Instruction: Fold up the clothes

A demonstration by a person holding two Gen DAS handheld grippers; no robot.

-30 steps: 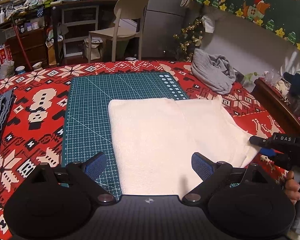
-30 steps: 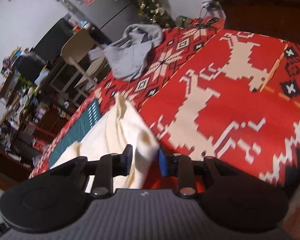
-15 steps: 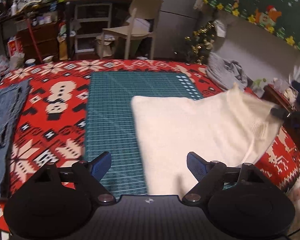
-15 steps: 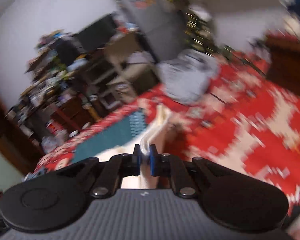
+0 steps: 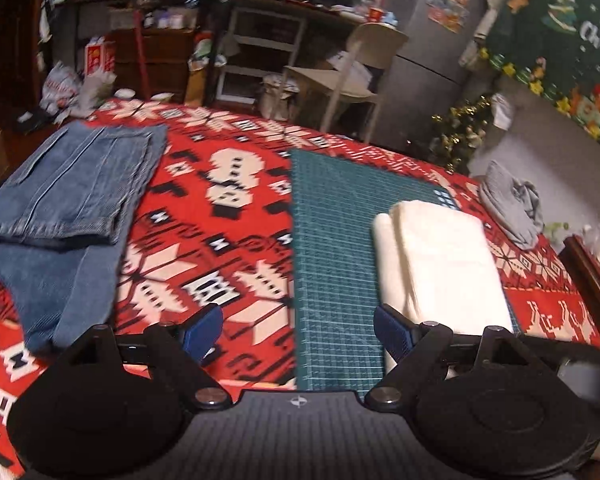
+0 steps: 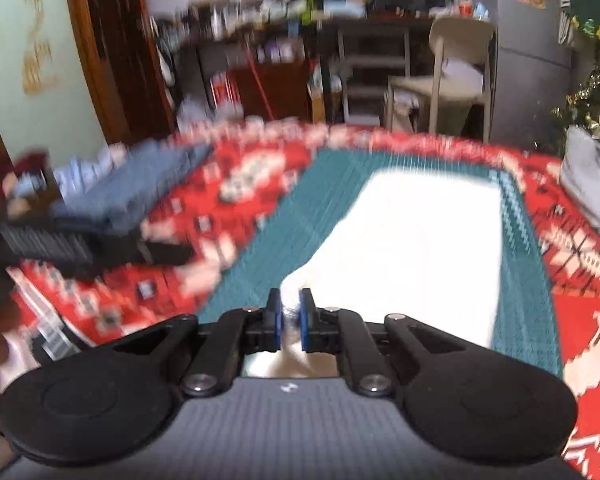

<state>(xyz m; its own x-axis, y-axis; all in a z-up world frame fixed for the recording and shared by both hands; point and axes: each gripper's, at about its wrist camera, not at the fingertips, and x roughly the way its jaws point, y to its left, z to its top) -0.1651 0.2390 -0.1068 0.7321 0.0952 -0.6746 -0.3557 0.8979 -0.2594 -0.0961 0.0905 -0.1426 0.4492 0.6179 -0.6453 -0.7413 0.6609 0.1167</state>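
A cream white garment [image 5: 440, 256] lies folded over on the green cutting mat [image 5: 332, 240], with a rolled fold along its left side. My left gripper [image 5: 298, 328] is open above the mat's near edge and the red cloth, with nothing between its fingers, and the garment's near end sits by its right finger. In the blurred right wrist view, my right gripper [image 6: 290, 318] is shut on a bunched edge of the white garment [image 6: 420, 240], near its front left corner.
Folded blue jeans [image 5: 68, 200] lie on the red patterned tablecloth [image 5: 204, 240] at the left. A grey hoodie [image 5: 512, 208] sits crumpled at the far right. A dark wooden edge [image 5: 588, 276] borders the right side. A chair [image 5: 356, 64] and cluttered shelves stand behind.
The right gripper closed on the garment's right edge and carried it leftward over the rest, so the garment is now narrower. The left gripper swung left, bringing the jeans into view.
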